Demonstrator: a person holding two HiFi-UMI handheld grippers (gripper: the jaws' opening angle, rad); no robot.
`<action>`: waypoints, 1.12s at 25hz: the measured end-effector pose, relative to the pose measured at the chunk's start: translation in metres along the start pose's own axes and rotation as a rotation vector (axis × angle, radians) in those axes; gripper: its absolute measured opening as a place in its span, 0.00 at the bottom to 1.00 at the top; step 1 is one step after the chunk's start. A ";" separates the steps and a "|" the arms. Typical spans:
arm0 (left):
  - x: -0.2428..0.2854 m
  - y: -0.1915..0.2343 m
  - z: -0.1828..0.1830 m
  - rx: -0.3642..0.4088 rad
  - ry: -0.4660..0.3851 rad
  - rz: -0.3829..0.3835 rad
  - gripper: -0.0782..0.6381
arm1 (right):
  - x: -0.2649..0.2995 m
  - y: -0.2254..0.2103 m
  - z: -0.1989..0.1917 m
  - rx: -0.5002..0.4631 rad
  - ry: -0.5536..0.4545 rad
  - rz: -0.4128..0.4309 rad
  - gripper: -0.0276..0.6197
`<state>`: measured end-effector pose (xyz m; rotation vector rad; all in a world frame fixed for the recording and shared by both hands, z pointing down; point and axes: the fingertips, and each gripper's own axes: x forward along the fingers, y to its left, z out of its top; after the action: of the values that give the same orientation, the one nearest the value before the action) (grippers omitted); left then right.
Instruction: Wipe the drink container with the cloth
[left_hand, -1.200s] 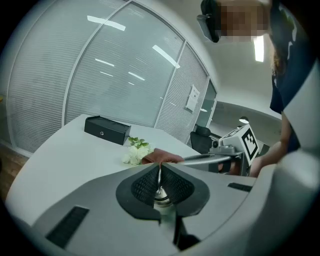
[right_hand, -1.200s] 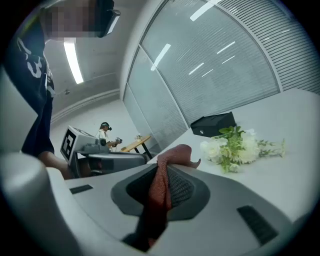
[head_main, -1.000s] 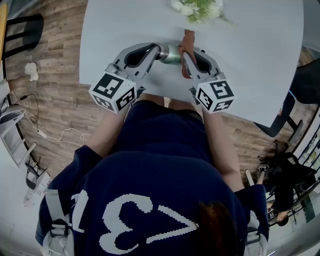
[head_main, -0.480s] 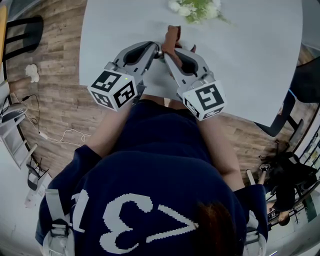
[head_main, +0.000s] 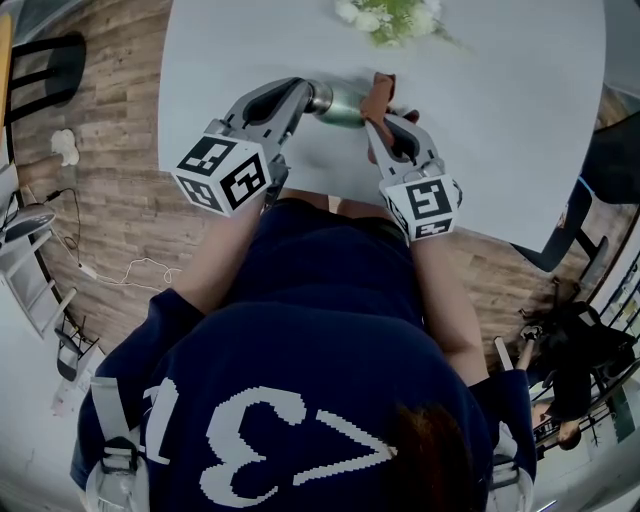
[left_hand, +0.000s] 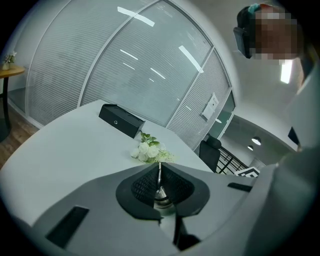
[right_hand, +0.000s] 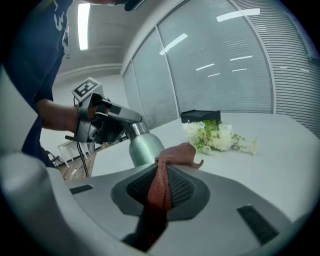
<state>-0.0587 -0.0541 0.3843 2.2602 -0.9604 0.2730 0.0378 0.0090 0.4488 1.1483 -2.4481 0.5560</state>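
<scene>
Nearest in head view: navy shirt (head_main: 300, 380) with white print, bare forearms reaching out to both tongs. Left tongs (head_main: 312, 97), marker cube (head_main: 225, 172) at the back end, clenched on the silver neck of the bottle (head_main: 342, 104). Left gripper view confirms it: pads pinched tight round the metal neck, only a thin slit between them. Bottle pale green with a silver top, lying roughly sideways over the near part of the table (head_main: 500, 110), between the two tongs, neck toward the left. Cannot tell whether resting on the table or lifted off it.

Right tongs (head_main: 378, 115), second marker cube (head_main: 425, 205) behind, grasping the rust-brown cloth (head_main: 381, 86). Cloth folded through the pads, bunched out in front, pressed against the green body at the end away from the neck.

Farther on the light grey table: white flowers (head_main: 393, 17) with green leaves, lying flat, apart from the bottle. Beyond those, a black box (left_hand: 121, 120) near the far edge. Behind the table, a glass wall with blinds (left_hand: 125, 65). Off to the left in head view: wooden floor (head_main: 110, 130) and a black chair (head_main: 45, 60).
</scene>
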 end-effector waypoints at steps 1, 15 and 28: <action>-0.001 -0.001 0.000 0.001 0.000 -0.002 0.15 | -0.002 -0.004 -0.009 -0.004 0.022 -0.015 0.13; 0.001 -0.003 0.002 -0.030 0.006 0.011 0.15 | 0.017 0.066 0.086 -0.139 -0.166 0.149 0.13; 0.003 0.005 0.003 -0.137 -0.021 0.005 0.15 | -0.002 0.011 -0.026 -0.122 0.071 0.008 0.13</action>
<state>-0.0607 -0.0600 0.3857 2.1401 -0.9662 0.1811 0.0352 0.0297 0.4683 1.0528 -2.3916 0.4353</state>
